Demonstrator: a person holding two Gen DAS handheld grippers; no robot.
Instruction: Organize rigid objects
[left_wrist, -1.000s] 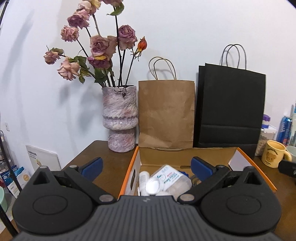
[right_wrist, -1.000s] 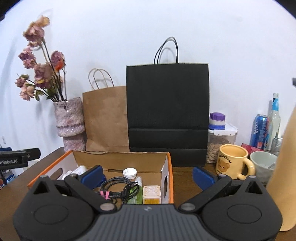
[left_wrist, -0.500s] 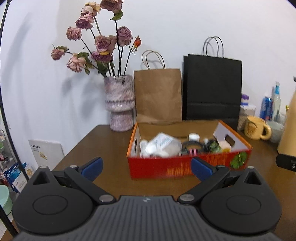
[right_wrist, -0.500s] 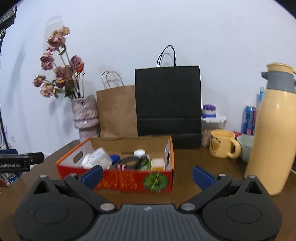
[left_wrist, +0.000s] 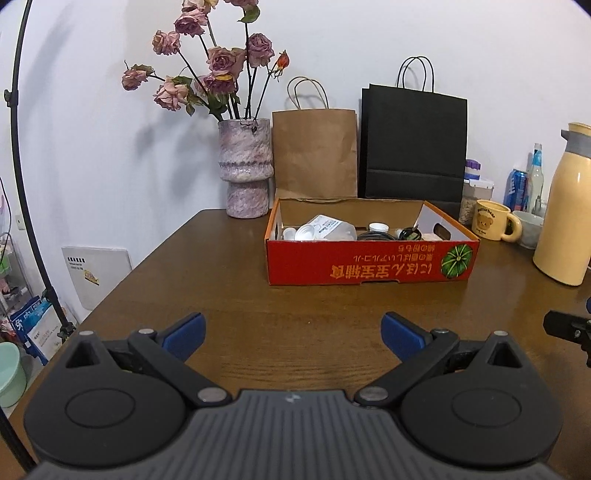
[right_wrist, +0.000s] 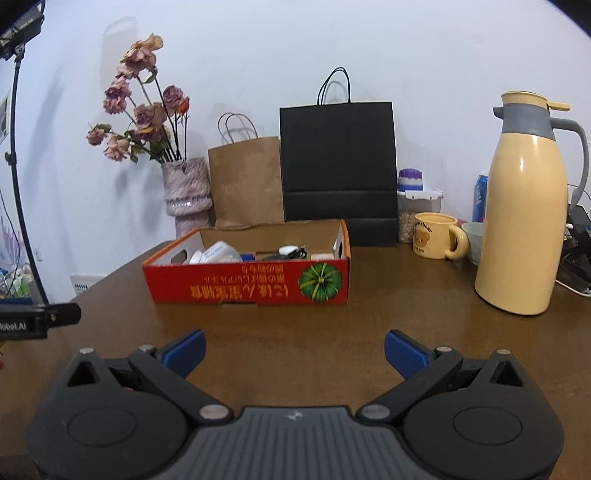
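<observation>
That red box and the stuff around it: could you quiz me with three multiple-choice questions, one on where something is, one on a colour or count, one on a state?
1. Where does the vase stand?
A. behind the red box's left corner
B. inside the box
C. beside the flask

2. How many paper bags lean on the wall?
A. one
B. two
C. four

3. How are both grippers?
A. shut on a bottle
B. open, empty
C. shut, empty

Answers: 1 A, it stands on the table behind that corner. 2 B, a brown bag and a black bag. 3 B, the left gripper and right gripper have fingers spread with nothing between.
</observation>
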